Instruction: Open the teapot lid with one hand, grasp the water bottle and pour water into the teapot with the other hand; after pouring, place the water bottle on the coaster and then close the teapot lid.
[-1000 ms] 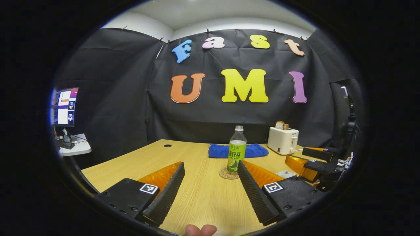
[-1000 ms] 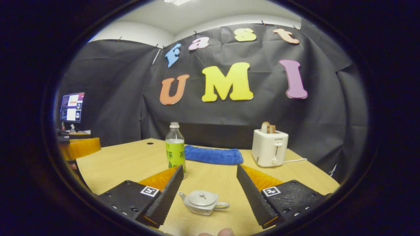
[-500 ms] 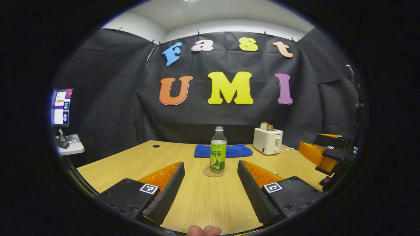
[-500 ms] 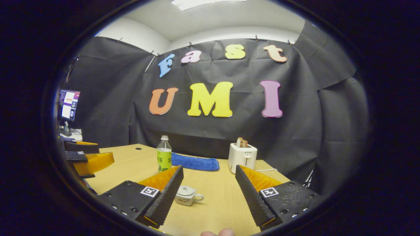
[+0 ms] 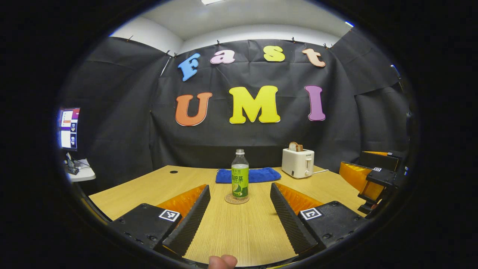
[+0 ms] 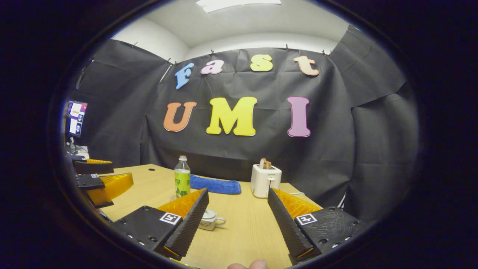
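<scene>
A clear water bottle (image 5: 239,173) with a green label stands upright on a round coaster (image 5: 236,199) in mid-table. My left gripper (image 5: 239,220) hangs open well short of it, nothing between its fingers. In the right gripper view the small white teapot (image 6: 211,220) sits on the table with its lid on, partly hidden behind one finger. My right gripper (image 6: 237,220) is open above the near table, apart from the teapot. The bottle (image 6: 182,177) stands farther back on the left. Each view catches the other gripper at its side: the right gripper (image 5: 373,179) and the left gripper (image 6: 101,183).
A white toaster (image 5: 297,163) with bread in it stands at the back right, its cord trailing right. A blue cloth (image 5: 248,175) lies behind the bottle. A monitor (image 5: 68,128) sits on a side desk at left. The wooden table (image 5: 157,183) has a cable hole far left.
Both grippers have drawn back from the table's middle, so the bottle and teapot look smaller and farther off. Both grippers stayed open.
</scene>
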A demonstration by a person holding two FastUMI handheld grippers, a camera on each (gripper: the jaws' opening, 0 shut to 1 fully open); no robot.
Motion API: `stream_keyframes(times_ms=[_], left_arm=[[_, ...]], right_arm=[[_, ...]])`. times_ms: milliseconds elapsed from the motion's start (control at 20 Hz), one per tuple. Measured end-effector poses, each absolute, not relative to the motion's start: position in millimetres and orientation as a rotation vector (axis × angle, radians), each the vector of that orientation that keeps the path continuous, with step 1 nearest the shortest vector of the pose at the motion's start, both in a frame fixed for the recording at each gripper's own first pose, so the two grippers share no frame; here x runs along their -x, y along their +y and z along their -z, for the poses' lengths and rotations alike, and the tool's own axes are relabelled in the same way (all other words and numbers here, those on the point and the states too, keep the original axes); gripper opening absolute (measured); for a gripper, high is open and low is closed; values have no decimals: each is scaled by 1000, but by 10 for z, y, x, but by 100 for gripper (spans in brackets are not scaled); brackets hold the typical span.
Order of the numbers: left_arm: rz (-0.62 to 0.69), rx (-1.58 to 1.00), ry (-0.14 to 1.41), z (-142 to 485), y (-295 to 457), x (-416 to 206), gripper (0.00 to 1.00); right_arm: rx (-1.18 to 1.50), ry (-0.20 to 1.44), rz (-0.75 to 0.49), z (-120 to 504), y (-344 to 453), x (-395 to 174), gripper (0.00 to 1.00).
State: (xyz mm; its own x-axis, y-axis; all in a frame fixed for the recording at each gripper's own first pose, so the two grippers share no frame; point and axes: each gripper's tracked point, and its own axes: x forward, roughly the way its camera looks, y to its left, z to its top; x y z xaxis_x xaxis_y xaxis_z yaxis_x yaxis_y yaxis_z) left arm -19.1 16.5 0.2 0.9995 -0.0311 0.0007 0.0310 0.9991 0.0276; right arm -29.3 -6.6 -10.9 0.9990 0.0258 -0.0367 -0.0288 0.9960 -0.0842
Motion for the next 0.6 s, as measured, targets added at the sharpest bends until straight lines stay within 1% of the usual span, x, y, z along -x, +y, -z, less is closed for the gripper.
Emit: stream_keyframes(times_ms=[100, 150, 200, 250, 300, 350, 450, 500, 600], left_arm=[[31, -28, 0, 17, 171, 172, 100], [32, -25, 4, 24, 172, 163, 100], [36, -23, 6, 35, 164, 169, 100], [40, -22, 10, 41, 158, 170, 100], [39, -24, 11, 49, 161, 166, 100], [37, -25, 9, 41, 167, 157, 100], [41, -23, 12, 50, 159, 175, 100], [45, -22, 11, 32, 158, 180, 100], [48, -25, 5, 17, 142, 173, 100]], right_arm=[[85, 35, -24, 107, -45, 314, 97], [84, 34, -23, 105, -30, 324, 95], [85, 37, -21, 109, -22, 330, 96], [84, 39, -23, 117, -7, 333, 95], [86, 39, -21, 115, 0, 333, 97], [87, 37, -18, 110, 1, 335, 95], [77, 40, -21, 109, 29, 346, 97], [77, 41, -22, 112, 50, 363, 95], [85, 33, -23, 87, 59, 374, 97]])
